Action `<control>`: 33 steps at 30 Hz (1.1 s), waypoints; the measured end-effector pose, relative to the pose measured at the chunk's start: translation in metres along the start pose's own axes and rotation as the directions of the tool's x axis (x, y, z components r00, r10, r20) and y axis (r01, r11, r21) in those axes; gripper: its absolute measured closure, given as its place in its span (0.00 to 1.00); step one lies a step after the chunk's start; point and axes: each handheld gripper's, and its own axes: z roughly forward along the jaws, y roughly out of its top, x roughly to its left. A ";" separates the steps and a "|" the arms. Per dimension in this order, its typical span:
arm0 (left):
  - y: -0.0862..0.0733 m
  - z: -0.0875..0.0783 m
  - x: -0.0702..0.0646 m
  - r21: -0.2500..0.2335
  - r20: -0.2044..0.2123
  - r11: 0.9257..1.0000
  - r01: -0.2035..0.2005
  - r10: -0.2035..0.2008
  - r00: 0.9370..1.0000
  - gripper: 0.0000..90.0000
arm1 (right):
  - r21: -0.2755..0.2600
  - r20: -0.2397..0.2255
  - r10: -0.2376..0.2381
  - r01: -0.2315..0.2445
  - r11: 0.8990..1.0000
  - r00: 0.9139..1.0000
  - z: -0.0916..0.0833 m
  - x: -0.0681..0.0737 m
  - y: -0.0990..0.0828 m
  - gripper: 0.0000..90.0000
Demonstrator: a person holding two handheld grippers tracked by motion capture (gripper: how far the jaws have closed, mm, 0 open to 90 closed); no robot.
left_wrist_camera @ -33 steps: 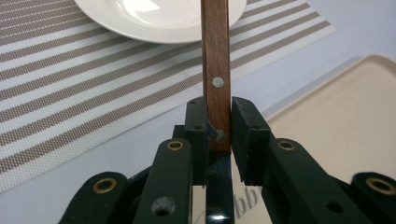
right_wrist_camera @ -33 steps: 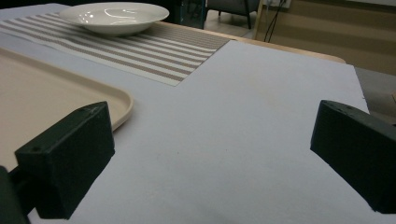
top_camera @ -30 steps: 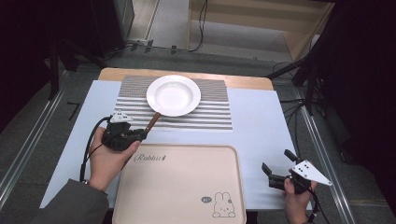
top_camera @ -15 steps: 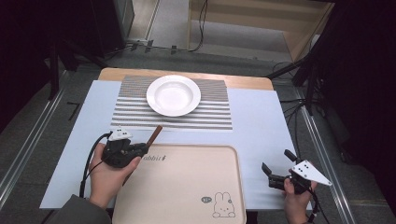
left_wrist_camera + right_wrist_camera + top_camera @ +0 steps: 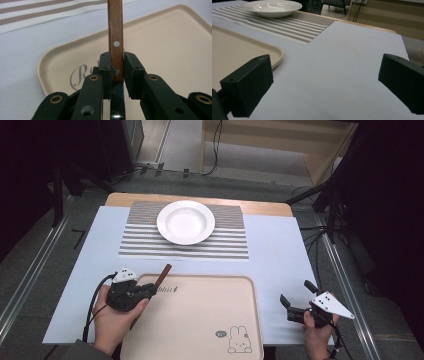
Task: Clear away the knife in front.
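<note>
My left gripper (image 5: pixel 149 290) is shut on a wooden-handled utensil (image 5: pixel 163 272) over the far left corner of the beige tray (image 5: pixel 200 330). In the left gripper view the riveted brown handle (image 5: pixel 115 30) sticks out forward past the jaws, pinched near its lower end. A dark shiny part runs back under the gripper (image 5: pixel 117 66); what kind of utensil it is stays hidden. My right gripper (image 5: pixel 297 293) rests open on the white cloth right of the tray, nothing between its fingers (image 5: pixel 249 82).
A white deep plate (image 5: pixel 186 222) stands on a striped placemat (image 5: pixel 230 245) at the table's far side. The tray (image 5: pixel 242 50) carries a rabbit print near its front. The table ends close behind my right hand.
My left gripper has drawn back toward the person with the utensil, from the placemat's near edge to the tray's far left corner. The right gripper has stayed put.
</note>
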 end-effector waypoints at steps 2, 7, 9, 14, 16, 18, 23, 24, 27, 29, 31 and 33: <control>-0.003 -0.001 0.000 -0.002 0.002 1.000 0.005 -0.005 1.000 0.85 | 0.000 0.000 0.002 -0.002 1.000 1.000 0.000 0.000 0.000 0.00; -0.012 -0.002 0.000 0.004 0.001 1.000 0.019 -0.019 1.000 0.85 | 0.000 0.000 0.000 0.000 1.000 1.000 0.000 0.000 0.000 0.00; -0.016 -0.002 0.000 0.009 0.000 1.000 0.022 -0.022 1.000 0.85 | 0.000 0.000 0.000 0.000 1.000 1.000 0.000 0.000 0.000 0.00; -0.024 0.000 0.001 0.019 0.001 0.999 0.034 -0.034 0.999 0.85 | 0.000 0.000 0.000 0.000 1.000 1.000 0.000 0.000 0.000 0.00; -0.027 0.001 0.000 0.026 0.001 0.999 0.035 -0.035 0.999 0.85 | 0.001 0.001 0.000 0.000 1.000 1.000 0.000 0.000 0.000 0.00; -0.029 0.001 0.000 0.026 0.003 0.999 0.038 -0.039 0.999 0.85 | 0.001 0.001 0.000 0.000 1.000 1.000 0.000 0.000 0.000 0.00; -0.034 0.000 0.001 0.025 0.003 0.999 0.048 -0.048 0.999 0.85 | 0.001 0.002 0.000 0.000 1.000 1.000 0.000 0.000 0.000 0.00; -0.034 0.000 0.001 0.027 0.004 0.998 0.051 -0.051 0.999 0.85 | 0.001 0.002 0.000 0.000 1.000 1.000 0.000 0.000 0.000 0.00; -0.037 0.001 0.001 0.030 0.008 0.998 0.055 -0.056 0.998 0.85 | 0.002 0.002 0.000 0.000 1.000 1.000 0.000 0.000 0.000 0.00; -0.039 0.003 0.001 0.032 0.010 0.998 0.059 -0.059 0.998 0.85 | 0.002 0.002 0.000 0.000 1.000 1.000 0.000 0.000 0.000 0.00; -0.040 0.004 0.001 0.038 0.010 0.998 0.059 -0.059 0.998 0.85 | 0.001 0.002 0.000 0.000 1.000 1.000 0.000 0.000 0.000 0.00; -0.041 0.005 0.001 0.039 0.008 0.997 0.060 -0.060 0.998 0.85 | 0.001 0.001 0.000 0.000 1.000 1.000 0.000 0.000 0.000 0.00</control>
